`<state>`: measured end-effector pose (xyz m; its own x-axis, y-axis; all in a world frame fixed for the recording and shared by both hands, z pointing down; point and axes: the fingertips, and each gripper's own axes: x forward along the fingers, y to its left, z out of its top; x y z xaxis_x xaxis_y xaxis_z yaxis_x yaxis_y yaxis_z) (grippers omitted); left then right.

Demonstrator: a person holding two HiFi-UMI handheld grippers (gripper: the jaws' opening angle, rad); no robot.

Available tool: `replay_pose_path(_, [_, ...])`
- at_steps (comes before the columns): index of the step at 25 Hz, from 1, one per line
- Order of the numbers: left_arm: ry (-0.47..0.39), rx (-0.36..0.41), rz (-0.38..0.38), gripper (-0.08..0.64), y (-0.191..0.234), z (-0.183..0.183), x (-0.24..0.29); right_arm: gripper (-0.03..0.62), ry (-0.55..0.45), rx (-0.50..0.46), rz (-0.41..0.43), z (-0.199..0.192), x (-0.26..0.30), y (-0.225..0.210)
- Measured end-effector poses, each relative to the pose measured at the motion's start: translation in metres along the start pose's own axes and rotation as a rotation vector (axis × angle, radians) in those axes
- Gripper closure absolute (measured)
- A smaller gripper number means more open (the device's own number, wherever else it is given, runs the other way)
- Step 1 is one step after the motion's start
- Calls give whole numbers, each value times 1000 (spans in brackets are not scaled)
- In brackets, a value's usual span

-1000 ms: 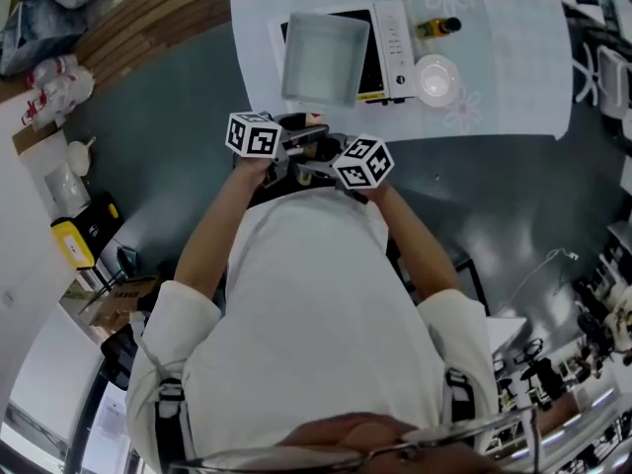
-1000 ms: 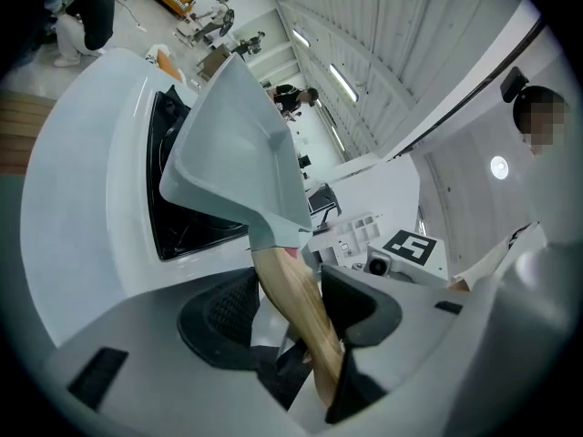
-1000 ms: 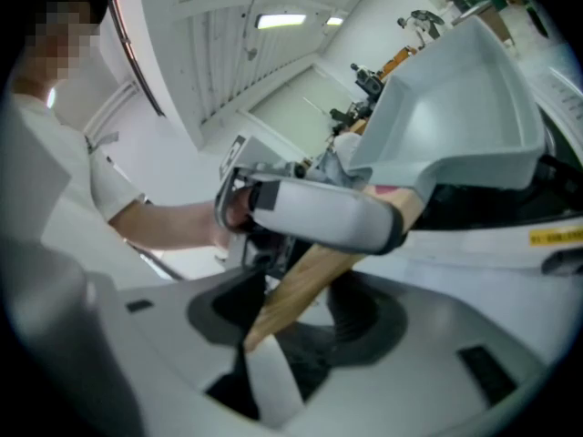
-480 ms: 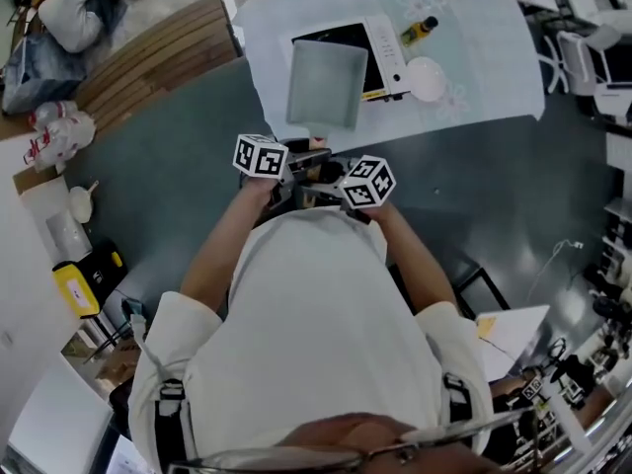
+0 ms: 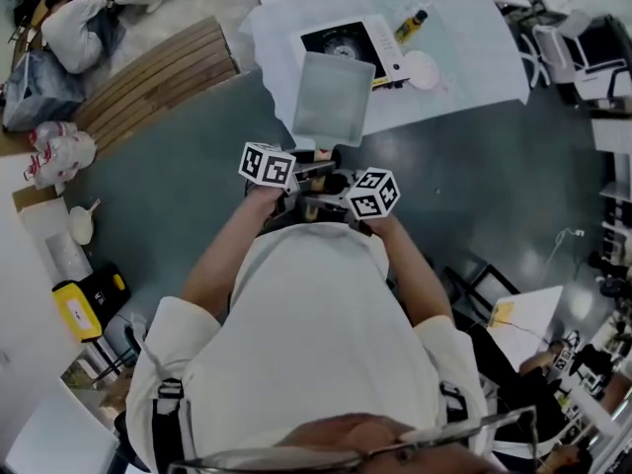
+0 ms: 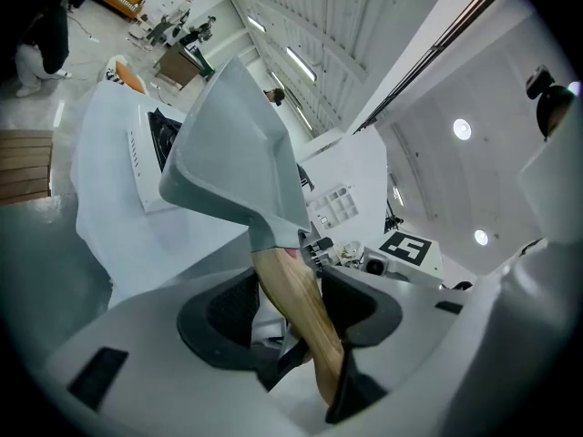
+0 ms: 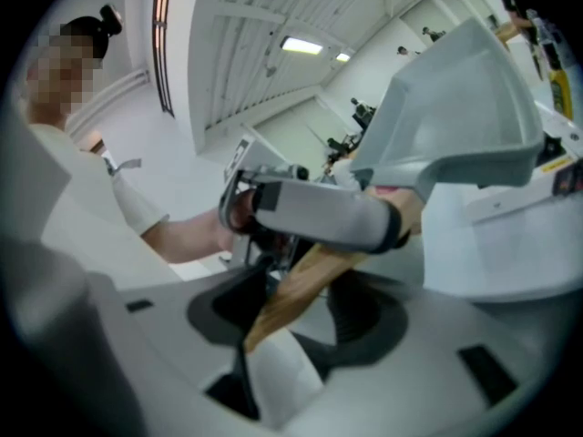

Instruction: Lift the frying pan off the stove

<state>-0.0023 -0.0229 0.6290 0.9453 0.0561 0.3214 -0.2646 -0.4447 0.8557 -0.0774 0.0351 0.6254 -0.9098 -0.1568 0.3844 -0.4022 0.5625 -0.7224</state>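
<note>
Gripping with both tools at once, I have one frying pan (image 5: 333,97) in the air: a single square grey pan with one wooden handle (image 6: 296,303), and both of my grippers are on that handle. My left gripper (image 5: 304,172) has its jaws spread wide, with the handle running between the two dark pads and pressed by them just below where the wood meets the pan's grey neck. My right gripper (image 5: 322,203) is clamped on the same handle nearer its free end, so the two grippers sit one just behind the other, each carrying one cube with square markers, two cubes in all. From the left gripper view the pan tilts upward, its underside facing me. From the head view it sits between me and the one stove (image 5: 346,39), covering the stove's near edge; I cannot tell from there how far above the stove it is, but the left gripper view shows the pan apart from the white stove body. The stove is a flat white unit with one black cooking surface and stands on a bench (image 5: 474,57) draped in a pale cloth. Beside the stove's right side I count one bottle (image 5: 412,25) lying on the cloth and one white bowl (image 5: 420,67) near it. Below all this is a dark grey floor (image 5: 168,166).
</note>
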Motion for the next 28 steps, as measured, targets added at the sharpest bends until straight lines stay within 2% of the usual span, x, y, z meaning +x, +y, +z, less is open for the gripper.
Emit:
replay_pose_path(10, [24,-8,-12,321,-41,-43,-2,367,-1,-4,2,-35,-16,45])
replay_pose_path(20, [-71,-15,9,321,-86,-66,10,367,14,-50,63,-59,-55,80])
replay_pose_path(28, [-128,-14,31,321,-108,-80,29,364,41,-76,88,-80,-84,90])
